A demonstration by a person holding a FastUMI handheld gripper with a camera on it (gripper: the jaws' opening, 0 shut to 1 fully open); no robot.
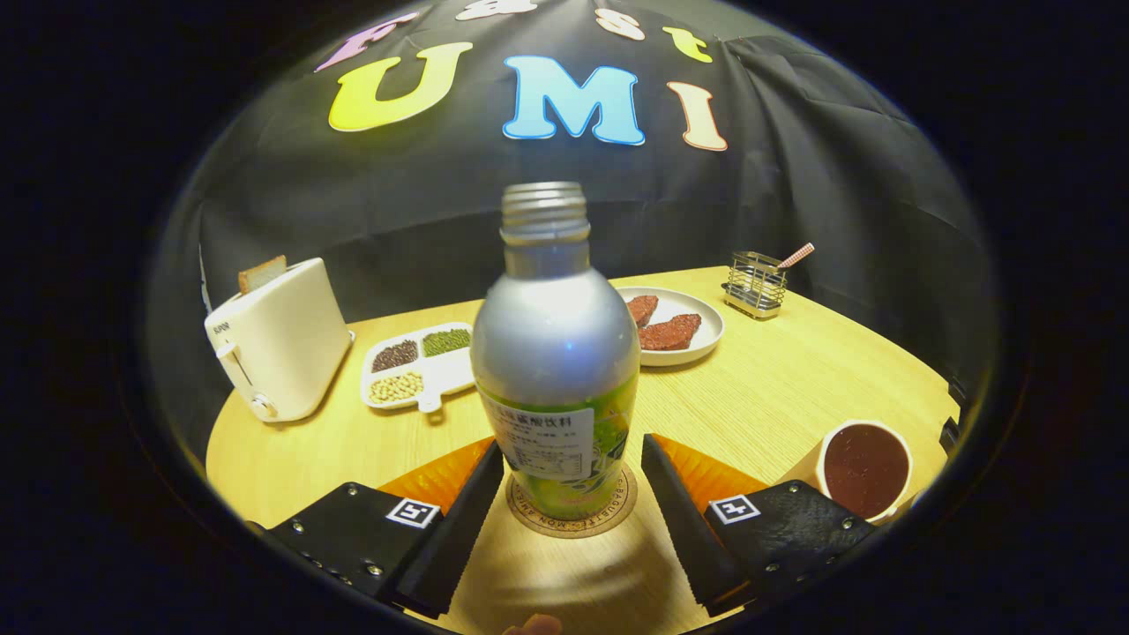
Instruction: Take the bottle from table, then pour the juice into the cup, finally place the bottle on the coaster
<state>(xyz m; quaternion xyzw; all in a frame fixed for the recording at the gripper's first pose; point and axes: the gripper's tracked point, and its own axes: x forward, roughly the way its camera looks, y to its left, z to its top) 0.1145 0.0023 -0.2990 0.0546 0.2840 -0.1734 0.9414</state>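
Uncapped bottle [556, 370] stood upright on the coaster [617, 511].
The hand-held gripper [571, 489] was spread wide, fingers flanking the bottle without touching; a full cup [864, 467] sat near the desk's [776, 388] right edge.

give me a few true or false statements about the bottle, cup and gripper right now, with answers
1. The bottle stands upright on the coaster. True.
2. The bottle wears a cap. False: its threaded neck is open, no cap on it.
3. The gripper is clamped on the bottle. False: the fingers stand apart, a gap showing on the right side of the bottle.
4. The cup holds a dark liquid. True.
5. The toaster has nothing in it. False: a slice of bread sticks out of its slot.
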